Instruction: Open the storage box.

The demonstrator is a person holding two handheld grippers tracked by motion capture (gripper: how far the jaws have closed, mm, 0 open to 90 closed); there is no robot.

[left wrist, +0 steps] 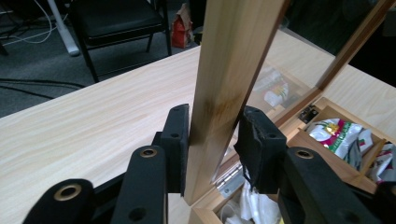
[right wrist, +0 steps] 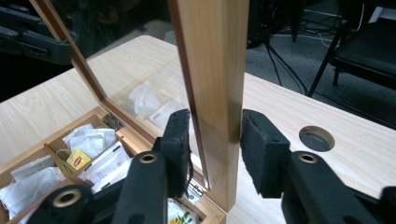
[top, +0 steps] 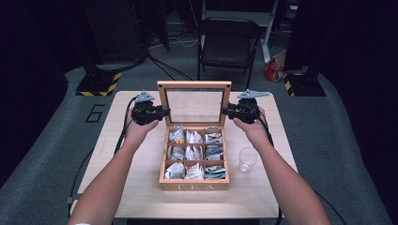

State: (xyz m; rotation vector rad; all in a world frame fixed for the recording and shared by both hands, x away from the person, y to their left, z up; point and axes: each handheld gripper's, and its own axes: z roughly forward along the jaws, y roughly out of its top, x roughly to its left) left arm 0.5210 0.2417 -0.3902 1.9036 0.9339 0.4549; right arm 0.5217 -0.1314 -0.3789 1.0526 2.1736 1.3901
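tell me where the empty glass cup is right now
In the high view the glass cup stands on the table's right side, just right of the tea box, under the person's right forearm.

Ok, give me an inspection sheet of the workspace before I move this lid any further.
Surface: pale wood table, bare around the box.
Job's things: box marked TEA, its glazed lid upright; tea bags in all nine compartments.
Clutter: clear cup, upright, right of the box, apart from it.
Grippers: left gripper clamped on the lid's left rail; right gripper on the right rail, pads seemingly touching.
Cables: one trails from each gripper; more on the floor behind the table.
Surroundings: black chair, red bag, grey floor.
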